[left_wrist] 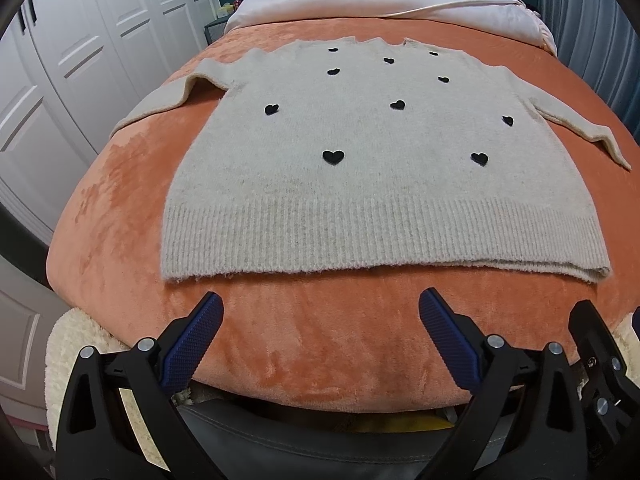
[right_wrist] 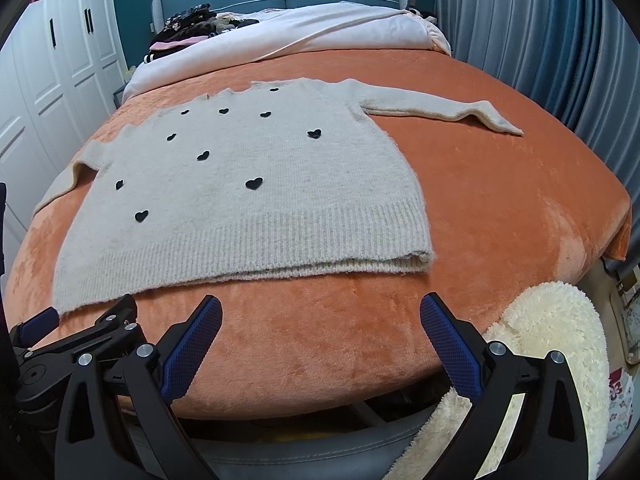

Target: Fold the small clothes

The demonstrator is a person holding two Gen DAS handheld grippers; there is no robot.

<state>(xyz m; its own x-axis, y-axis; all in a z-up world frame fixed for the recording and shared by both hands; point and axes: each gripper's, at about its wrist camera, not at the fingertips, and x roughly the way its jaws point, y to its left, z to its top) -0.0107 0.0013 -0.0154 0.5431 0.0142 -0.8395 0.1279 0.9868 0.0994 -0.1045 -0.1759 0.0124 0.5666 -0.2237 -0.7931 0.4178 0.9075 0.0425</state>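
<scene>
A beige knit sweater (left_wrist: 360, 160) with small black hearts lies flat on the orange bed cover (left_wrist: 320, 340), hem towards me, both sleeves spread out sideways. It also shows in the right wrist view (right_wrist: 248, 200), with its right sleeve (right_wrist: 440, 110) stretched out. My left gripper (left_wrist: 320, 300) is open and empty, just short of the hem. My right gripper (right_wrist: 320, 304) is open and empty, near the hem's right part. The left gripper's body shows at the lower left of the right wrist view (right_wrist: 80, 332).
White wardrobe doors (left_wrist: 60, 80) stand on the left. A white duvet (right_wrist: 320, 32) and a pile of dark clothes (right_wrist: 188, 24) lie at the bed's head. Blue curtains (right_wrist: 540, 40) hang on the right. A cream fluffy throw (right_wrist: 552, 340) hangs at the bed's foot.
</scene>
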